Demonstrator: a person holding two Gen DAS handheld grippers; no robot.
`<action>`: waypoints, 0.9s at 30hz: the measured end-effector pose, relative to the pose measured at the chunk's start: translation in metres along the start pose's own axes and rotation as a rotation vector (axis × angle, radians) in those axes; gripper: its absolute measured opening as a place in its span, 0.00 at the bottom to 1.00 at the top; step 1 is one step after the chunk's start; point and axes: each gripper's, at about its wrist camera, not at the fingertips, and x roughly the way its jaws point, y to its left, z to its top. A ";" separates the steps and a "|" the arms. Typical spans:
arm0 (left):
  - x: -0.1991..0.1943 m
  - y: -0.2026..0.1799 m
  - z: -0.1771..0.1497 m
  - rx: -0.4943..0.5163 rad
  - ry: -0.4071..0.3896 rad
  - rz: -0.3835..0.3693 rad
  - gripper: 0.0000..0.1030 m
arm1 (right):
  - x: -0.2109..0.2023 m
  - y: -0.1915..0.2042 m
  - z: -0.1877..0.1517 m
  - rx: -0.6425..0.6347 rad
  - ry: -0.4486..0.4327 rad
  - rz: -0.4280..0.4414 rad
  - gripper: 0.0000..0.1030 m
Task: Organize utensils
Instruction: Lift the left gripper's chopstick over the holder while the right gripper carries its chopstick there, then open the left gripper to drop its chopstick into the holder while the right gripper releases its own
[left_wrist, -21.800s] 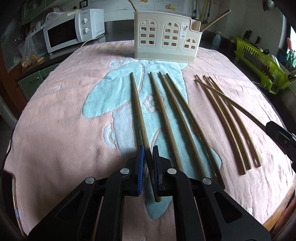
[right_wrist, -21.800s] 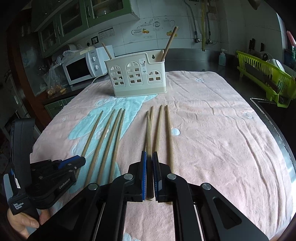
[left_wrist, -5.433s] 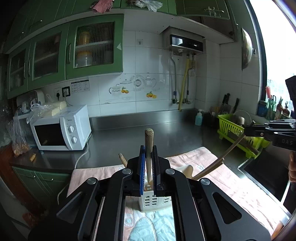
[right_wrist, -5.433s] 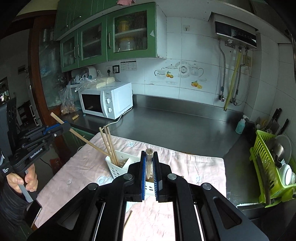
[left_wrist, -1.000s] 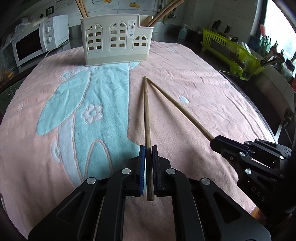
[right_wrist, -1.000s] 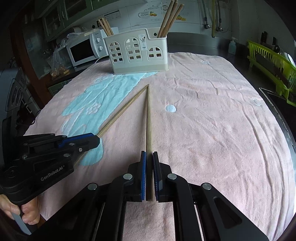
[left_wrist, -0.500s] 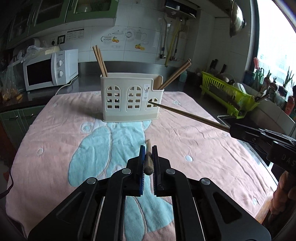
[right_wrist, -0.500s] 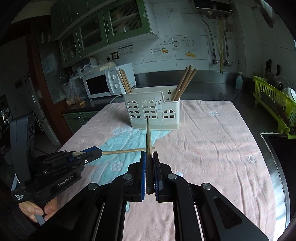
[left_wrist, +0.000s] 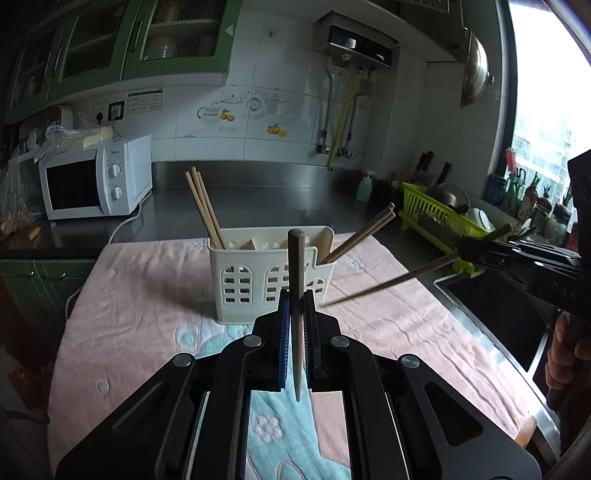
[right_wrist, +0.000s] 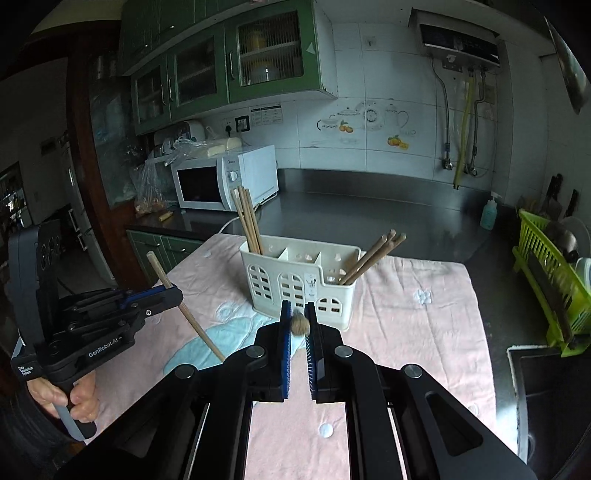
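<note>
Gripping one chopstick (left_wrist: 296, 280) upright, my left gripper (left_wrist: 296, 325) hangs above the towel (left_wrist: 140, 317), the holder (left_wrist: 271, 275) just ahead. My right gripper (right_wrist: 297, 334) clamps another chopstick (right_wrist: 299, 325), holder beyond.

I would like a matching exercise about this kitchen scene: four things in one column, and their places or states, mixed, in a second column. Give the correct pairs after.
Things
1. left tongs
2. utensil holder
3. microwave
4. dish rack

Places or states
A. white, on the dark counter at the left
B. green, at the right edge of the counter
C. shut on a chopstick
D. cream, on the pink towel, with chopsticks in its two end compartments

Pairs: 1-C, 2-D, 3-A, 4-B
</note>
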 end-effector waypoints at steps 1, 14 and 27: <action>0.000 0.001 0.008 0.005 -0.005 0.007 0.05 | -0.003 -0.002 0.008 -0.010 -0.005 -0.003 0.07; -0.014 0.009 0.123 0.058 -0.186 0.092 0.05 | 0.007 -0.023 0.099 -0.029 -0.055 -0.038 0.07; 0.056 0.031 0.154 0.044 -0.144 0.184 0.05 | 0.081 -0.044 0.130 0.008 -0.005 -0.059 0.07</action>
